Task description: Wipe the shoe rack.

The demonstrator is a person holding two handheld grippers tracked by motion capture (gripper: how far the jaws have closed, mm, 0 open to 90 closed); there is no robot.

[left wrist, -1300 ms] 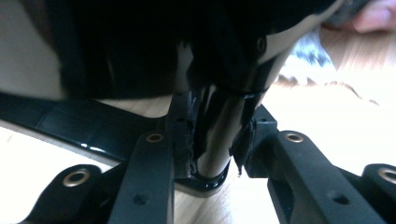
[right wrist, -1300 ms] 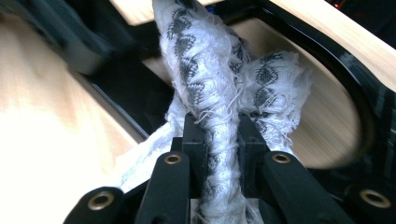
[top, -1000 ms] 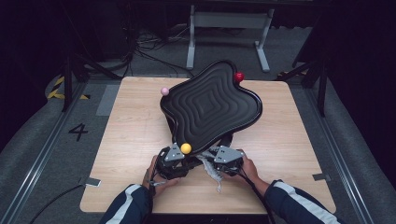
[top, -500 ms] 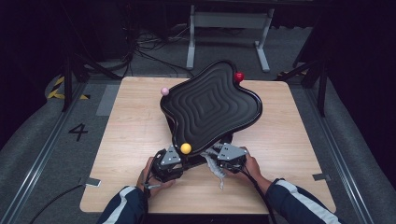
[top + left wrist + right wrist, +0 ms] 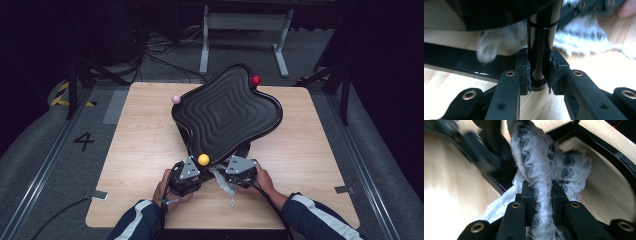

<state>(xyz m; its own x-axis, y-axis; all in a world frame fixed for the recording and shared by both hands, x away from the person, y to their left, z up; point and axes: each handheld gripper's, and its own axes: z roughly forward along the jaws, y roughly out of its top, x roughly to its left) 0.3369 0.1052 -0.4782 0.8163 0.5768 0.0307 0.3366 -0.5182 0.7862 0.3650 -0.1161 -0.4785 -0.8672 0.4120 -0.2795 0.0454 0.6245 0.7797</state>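
Glossy black stool (image 5: 227, 112), wavy four-lobed seat with stepped concentric ridges, tipped over on a pale wood-grain table (image 5: 140, 150). Round knobs at the leg ends: pink (image 5: 175, 99), red (image 5: 256, 80), yellow (image 5: 203, 159) nearest the hands.

Left gripper (image 5: 539, 75), jaws just closed in, now clamped around a smooth black tubular leg (image 5: 540, 50), frayed foam pads (image 5: 527, 72) pressing both sides, thin ring groove higher up the tube. Same gripper at the near edge of the seat in the high view (image 5: 187, 172), grey three-cornered plate on top.

Right gripper (image 5: 542, 195) squeezed tight on a scrunched white rag (image 5: 541, 157), loose open weave, dark zigzag pattern, fraying threads everywhere. Rag bunched against the black underside framing, which curves in a shiny band (image 5: 609, 152) over the wood. In the high view, right gripper (image 5: 240, 167) just beside the left, rag (image 5: 225, 185) trailing down between them onto the tabletop.
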